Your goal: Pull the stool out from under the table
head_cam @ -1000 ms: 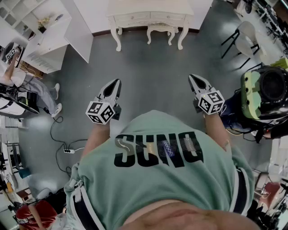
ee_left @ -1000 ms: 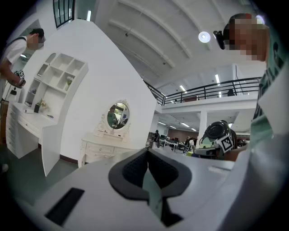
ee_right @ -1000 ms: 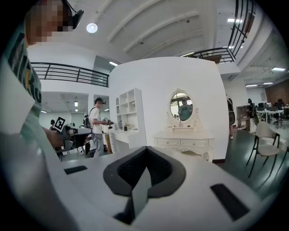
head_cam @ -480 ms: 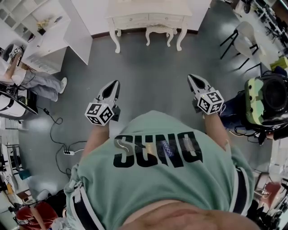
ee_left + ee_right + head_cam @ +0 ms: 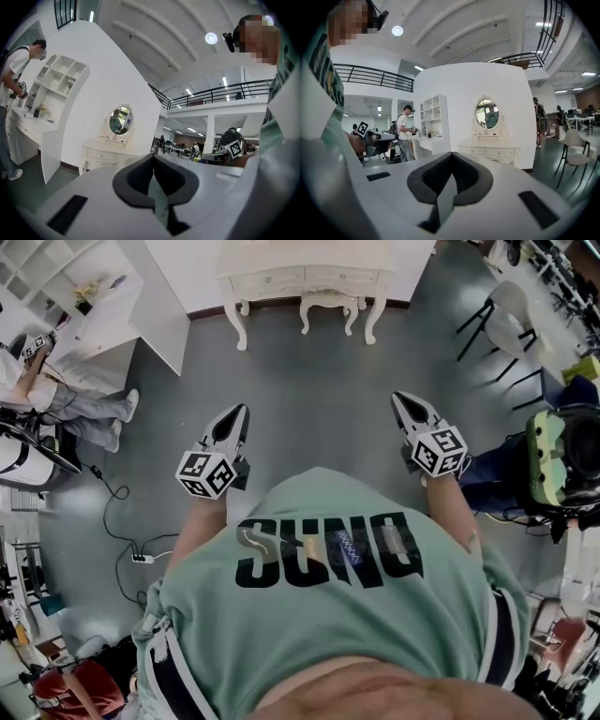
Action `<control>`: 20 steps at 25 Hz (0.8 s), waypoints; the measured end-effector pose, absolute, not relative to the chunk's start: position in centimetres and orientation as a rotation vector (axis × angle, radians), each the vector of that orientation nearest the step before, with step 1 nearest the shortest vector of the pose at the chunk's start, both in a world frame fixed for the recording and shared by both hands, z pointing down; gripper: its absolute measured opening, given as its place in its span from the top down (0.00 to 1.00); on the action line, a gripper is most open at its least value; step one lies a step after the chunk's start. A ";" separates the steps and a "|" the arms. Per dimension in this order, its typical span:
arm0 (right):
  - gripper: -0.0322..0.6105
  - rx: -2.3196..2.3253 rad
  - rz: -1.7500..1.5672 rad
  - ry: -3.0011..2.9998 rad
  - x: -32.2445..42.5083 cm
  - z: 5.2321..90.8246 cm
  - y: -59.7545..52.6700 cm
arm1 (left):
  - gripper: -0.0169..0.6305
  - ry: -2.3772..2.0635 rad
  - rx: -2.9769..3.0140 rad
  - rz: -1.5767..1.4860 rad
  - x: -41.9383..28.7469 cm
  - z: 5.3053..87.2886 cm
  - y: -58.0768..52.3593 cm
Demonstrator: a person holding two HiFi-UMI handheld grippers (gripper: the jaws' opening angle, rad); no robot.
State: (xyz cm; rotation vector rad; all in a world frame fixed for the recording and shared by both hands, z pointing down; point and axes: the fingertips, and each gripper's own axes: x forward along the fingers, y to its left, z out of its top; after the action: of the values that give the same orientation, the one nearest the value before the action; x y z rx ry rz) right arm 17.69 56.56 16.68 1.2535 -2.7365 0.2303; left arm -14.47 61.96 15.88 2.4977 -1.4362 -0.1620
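White and black, the left gripper was clenched on nothing above the grey floor. Well ahead, between the two grippers, one cream stool sat tucked under the one table. The right gripper was clenched empty too, also well apart from the stool. Two grippers in all, neither touching it.
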 end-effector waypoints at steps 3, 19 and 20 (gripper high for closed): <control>0.96 1.259 0.223 -2.740 18.6 16.4 56.5 | 0.96 -1.433 2.503 -0.167 -13.5 15.7 61.9; 0.96 1.245 0.132 -2.766 26.1 14.3 56.8 | 0.96 -1.418 2.516 -0.186 -4.6 14.7 61.2; 0.96 1.245 0.131 -2.767 26.5 14.5 56.8 | 0.96 -1.413 2.519 -0.182 -4.1 14.8 61.1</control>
State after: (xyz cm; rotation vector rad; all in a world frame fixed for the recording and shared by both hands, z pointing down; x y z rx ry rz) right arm 26.48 56.78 14.46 1.2448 -2.7667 0.1314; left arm -4.10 61.07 14.81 2.5191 -1.4132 -0.1822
